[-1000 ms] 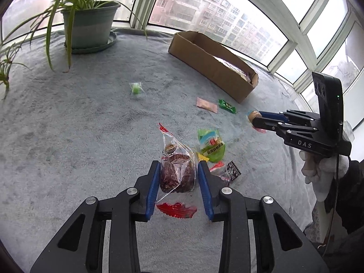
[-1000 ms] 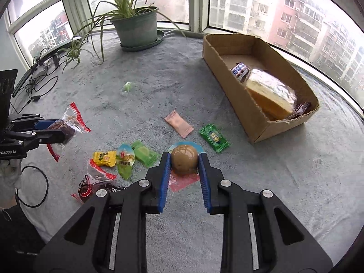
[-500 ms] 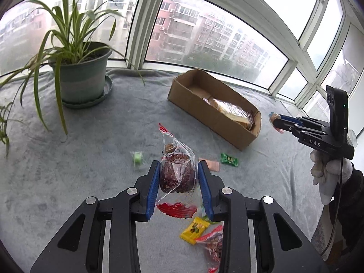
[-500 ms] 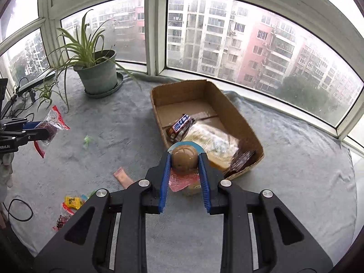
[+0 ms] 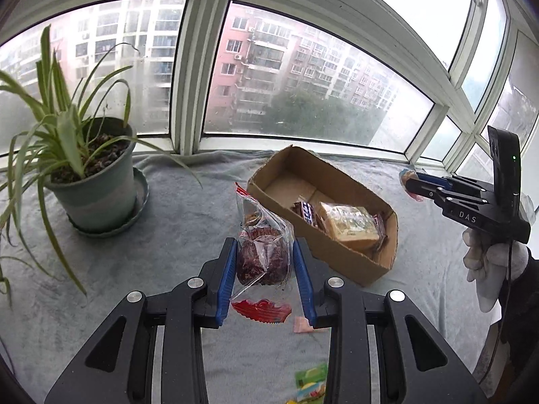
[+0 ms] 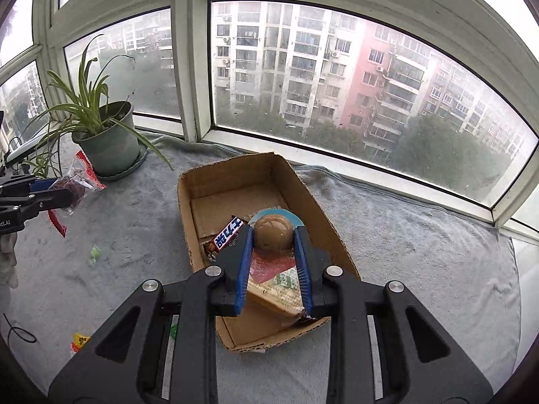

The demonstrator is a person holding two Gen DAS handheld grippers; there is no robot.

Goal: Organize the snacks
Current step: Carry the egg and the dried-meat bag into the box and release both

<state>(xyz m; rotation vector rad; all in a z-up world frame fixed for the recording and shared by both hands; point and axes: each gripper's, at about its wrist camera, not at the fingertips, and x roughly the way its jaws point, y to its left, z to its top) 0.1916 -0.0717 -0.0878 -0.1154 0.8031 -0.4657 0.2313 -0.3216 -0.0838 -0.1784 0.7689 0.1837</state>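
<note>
The left gripper (image 5: 264, 269) pinches a clear bag (image 5: 262, 256) of dark red snack between its 2 blue pads. The bag's long axis runs near to far, red sealed ends at both tips, held above the grey cloth (image 5: 175, 235) left of the box (image 5: 350, 266).

The right gripper (image 6: 273, 252) pinches a round brown snack (image 6: 272, 234) in a blue-edged packet, above the box (image 6: 235, 181) interior. The box's long axis runs near to far. Inside lie a candy bar (image 6: 227, 237), angled far-right, and a wrapped bread (image 5: 350, 225).
</note>
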